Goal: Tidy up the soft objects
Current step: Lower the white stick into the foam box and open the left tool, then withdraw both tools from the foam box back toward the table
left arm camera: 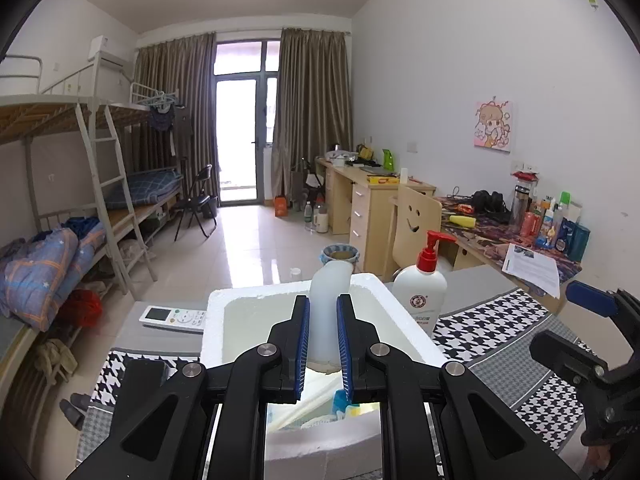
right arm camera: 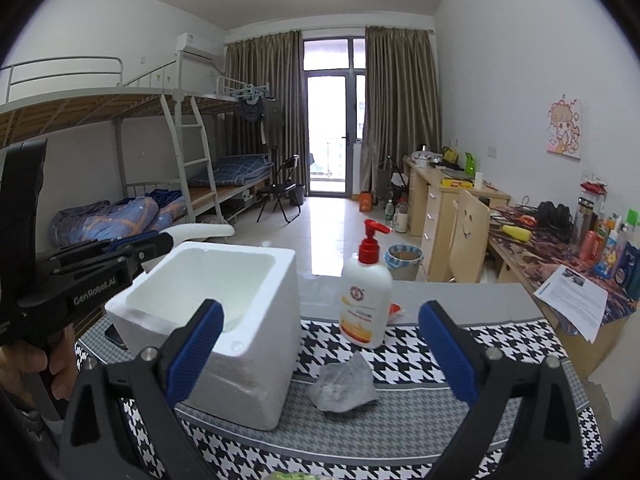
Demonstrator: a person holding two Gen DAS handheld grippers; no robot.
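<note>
Left wrist: left hand-held gripper (left arm camera: 323, 330) pinches smooth white tube (left arm camera: 329, 300).

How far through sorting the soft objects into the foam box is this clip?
Some colourful items already lie in the foam box. In hand: the left gripper holds a white soft piece above it. Left: the grey crumpled cloth on the table, ahead of the open right gripper.

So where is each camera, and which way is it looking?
Left wrist: sits on the left gripper, above the foam box, facing the balcony door; it is shut on a white soft piece.
Right wrist: on the open right gripper, facing the grey cloth; a hand shows.
Shared: box, lotion bottle.
</note>
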